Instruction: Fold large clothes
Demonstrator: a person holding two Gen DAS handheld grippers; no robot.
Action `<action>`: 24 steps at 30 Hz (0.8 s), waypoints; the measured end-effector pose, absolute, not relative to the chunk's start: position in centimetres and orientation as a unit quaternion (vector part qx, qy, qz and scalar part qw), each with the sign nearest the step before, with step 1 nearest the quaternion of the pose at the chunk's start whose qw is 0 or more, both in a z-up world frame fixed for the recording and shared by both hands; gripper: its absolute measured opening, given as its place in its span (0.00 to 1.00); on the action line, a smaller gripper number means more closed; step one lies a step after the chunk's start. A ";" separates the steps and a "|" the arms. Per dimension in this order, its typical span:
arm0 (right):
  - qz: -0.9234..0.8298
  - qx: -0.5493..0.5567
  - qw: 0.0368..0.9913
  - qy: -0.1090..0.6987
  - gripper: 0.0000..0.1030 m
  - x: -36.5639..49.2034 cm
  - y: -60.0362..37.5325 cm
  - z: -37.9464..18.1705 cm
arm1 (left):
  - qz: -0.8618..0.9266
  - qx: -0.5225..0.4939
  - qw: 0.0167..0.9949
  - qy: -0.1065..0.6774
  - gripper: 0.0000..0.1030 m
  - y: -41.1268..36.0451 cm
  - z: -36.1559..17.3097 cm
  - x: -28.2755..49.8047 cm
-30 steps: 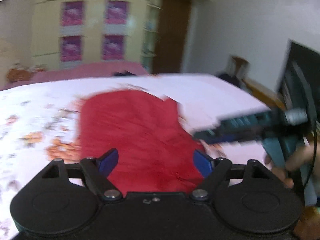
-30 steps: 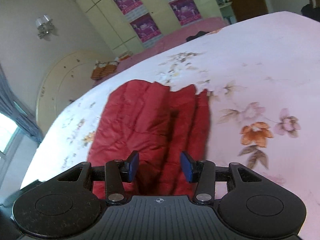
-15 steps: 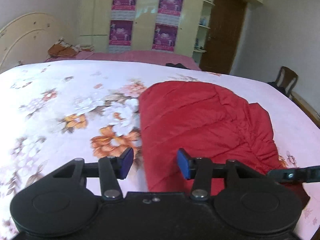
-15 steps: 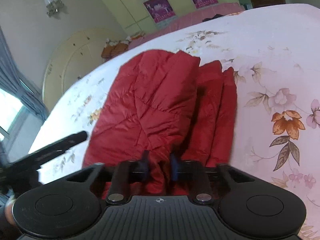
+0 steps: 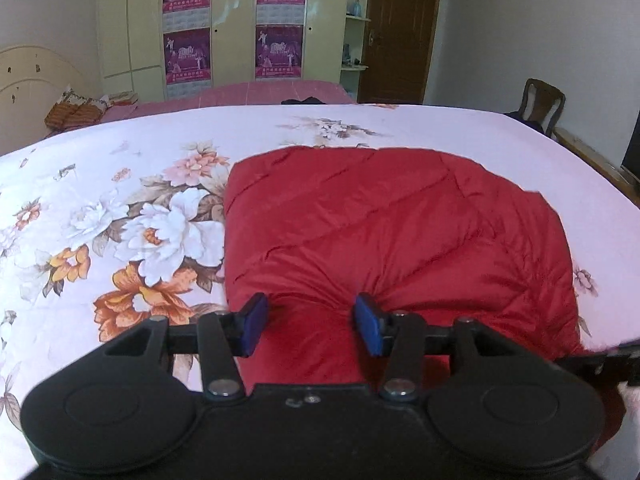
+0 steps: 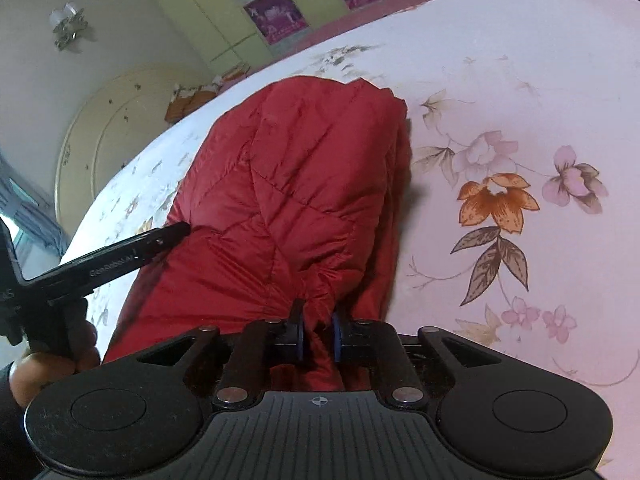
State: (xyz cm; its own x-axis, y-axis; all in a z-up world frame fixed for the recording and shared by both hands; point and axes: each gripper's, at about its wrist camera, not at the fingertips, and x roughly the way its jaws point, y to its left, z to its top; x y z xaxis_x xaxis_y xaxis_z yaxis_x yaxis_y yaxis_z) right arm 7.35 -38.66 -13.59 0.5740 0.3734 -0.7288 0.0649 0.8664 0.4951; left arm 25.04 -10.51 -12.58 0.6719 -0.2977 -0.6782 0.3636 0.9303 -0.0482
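A red puffy jacket [image 5: 380, 224] lies folded on the flowered bed sheet [image 5: 120, 208]. My left gripper [image 5: 312, 328] is at its near left corner. Its blue pads press into a thick bulge of fabric, which creases around them. In the right wrist view the same jacket [image 6: 304, 184] stretches away from my right gripper [image 6: 318, 338]. That gripper pinches a thin ridge of fabric at the near edge, and its jaws are opening slightly with the cloth still between them. The left gripper's finger [image 6: 176, 236] shows at the jacket's left side, held by a hand [image 6: 52, 364].
The bed sheet [image 6: 520, 120] spreads wide on both sides of the jacket. Behind it are a cream headboard [image 6: 100, 140], a wardrobe with purple posters [image 5: 232, 20], a second pink bed [image 5: 260, 92], a brown door [image 5: 400, 28] and a wooden chair [image 5: 544, 100].
The left gripper swung to the jacket's left corner, came down and narrowed its jaws onto the fabric. The right gripper sank and closed on a fold at the near edge.
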 end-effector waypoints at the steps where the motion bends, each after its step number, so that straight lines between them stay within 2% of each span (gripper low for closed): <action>1: 0.077 0.231 0.859 0.450 0.28 7.3 -38.9 -12.8 | -0.184 0.047 0.913 0.361 0.46 -10.4 -12.4 24.9; 2: 0.065 0.218 0.870 0.438 0.34 7.3 -39.1 -11.8 | -0.187 0.047 0.913 0.360 0.46 -10.2 -12.3 24.9; 6: 0.035 0.184 0.910 0.369 0.34 7.5 -39.0 -7.3 | -0.206 0.050 0.909 0.357 0.44 -9.9 -11.5 25.2; 9: 0.040 0.166 0.920 0.352 0.34 10.2 -37.6 -6.0 | -0.219 0.047 0.906 0.359 0.44 -9.7 -11.0 25.8; 17: -0.008 0.146 0.917 0.370 0.34 17.7 -34.4 -9.0 | -0.215 0.016 0.908 0.359 0.44 -9.2 -10.7 30.2; 24: -0.050 0.123 0.907 0.400 0.34 19.3 -34.1 -13.3 | -0.205 0.009 0.896 0.393 0.48 -9.7 -13.4 33.3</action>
